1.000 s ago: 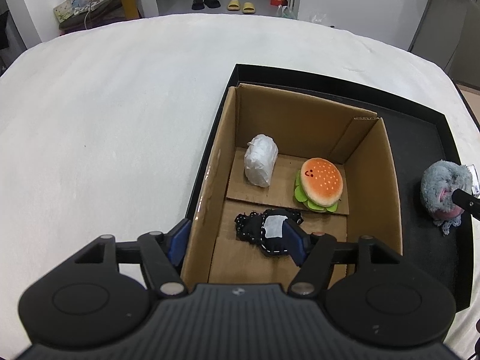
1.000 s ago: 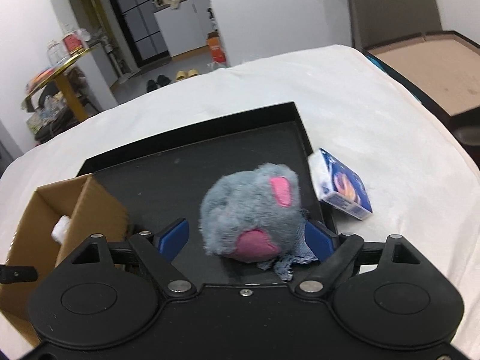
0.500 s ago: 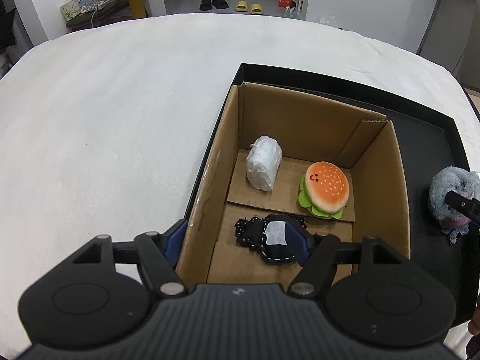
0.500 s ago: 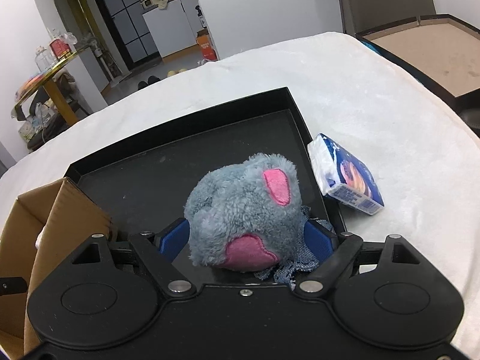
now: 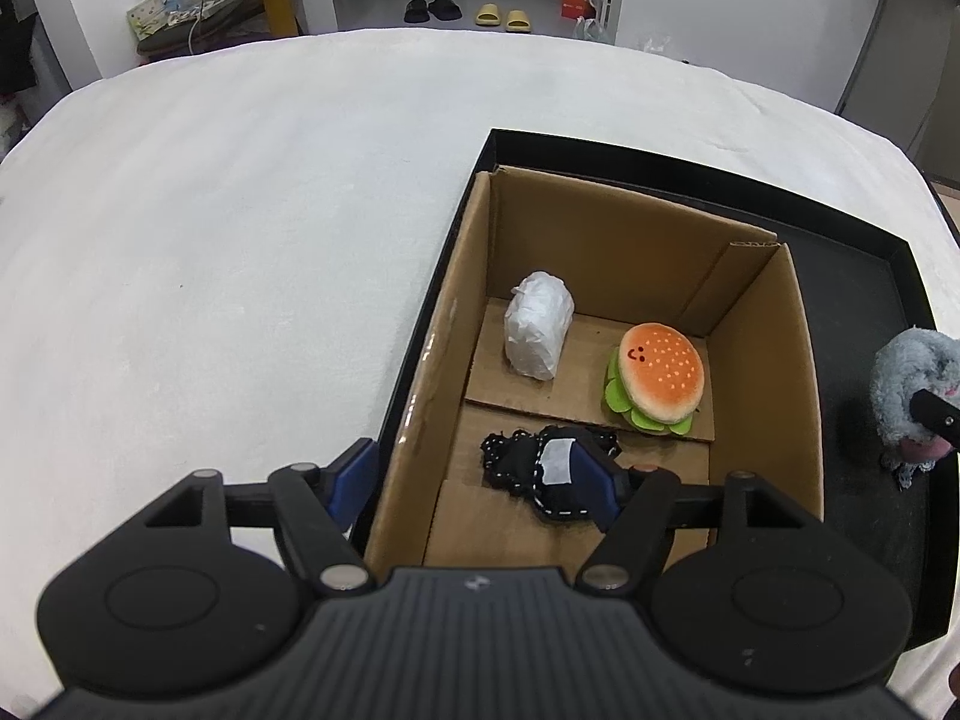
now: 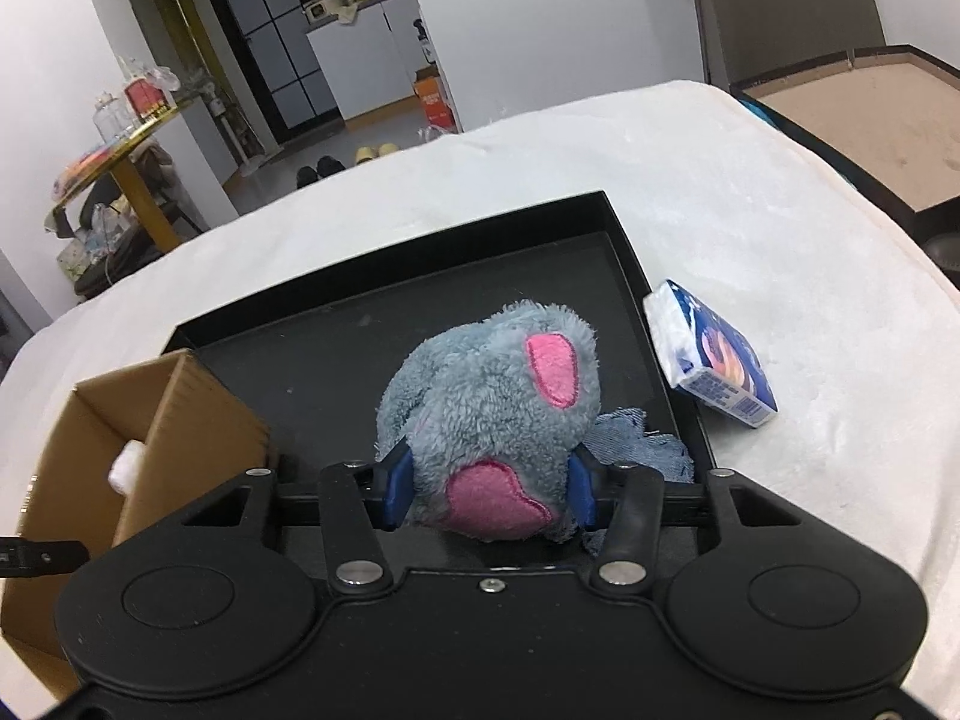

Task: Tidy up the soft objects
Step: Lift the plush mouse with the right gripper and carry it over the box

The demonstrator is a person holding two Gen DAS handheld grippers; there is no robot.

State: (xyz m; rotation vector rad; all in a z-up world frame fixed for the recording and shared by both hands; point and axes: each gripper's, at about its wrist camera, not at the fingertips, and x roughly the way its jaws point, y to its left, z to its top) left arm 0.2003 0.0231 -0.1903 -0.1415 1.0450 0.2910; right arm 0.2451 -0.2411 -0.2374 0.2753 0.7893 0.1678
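A cardboard box (image 5: 762, 324) stands in a black tray (image 5: 870, 276). Inside it lie a white wrapped bundle (image 5: 538, 333), a burger plush (image 5: 659, 377) and a black dotted fabric piece (image 5: 534, 468). My left gripper (image 5: 480, 483) is open and straddles the box's near-left wall, one finger outside, one over the black fabric. My right gripper (image 6: 489, 489) is shut on a grey plush with pink patches (image 6: 498, 408), over the tray floor (image 6: 336, 360). The plush also shows at the right edge of the left wrist view (image 5: 912, 396). A blue denim scrap (image 6: 642, 438) lies under the plush.
A blue and white tissue pack (image 6: 708, 354) lies on the white cloth (image 6: 780, 252) just right of the tray. The cardboard box (image 6: 144, 420) stands left of the plush. White cloth (image 5: 240, 240) spreads left of the box.
My right gripper has closed in on the grey plush, its fingers now pressed into both sides. The left gripper has drawn back and up slightly over the box.
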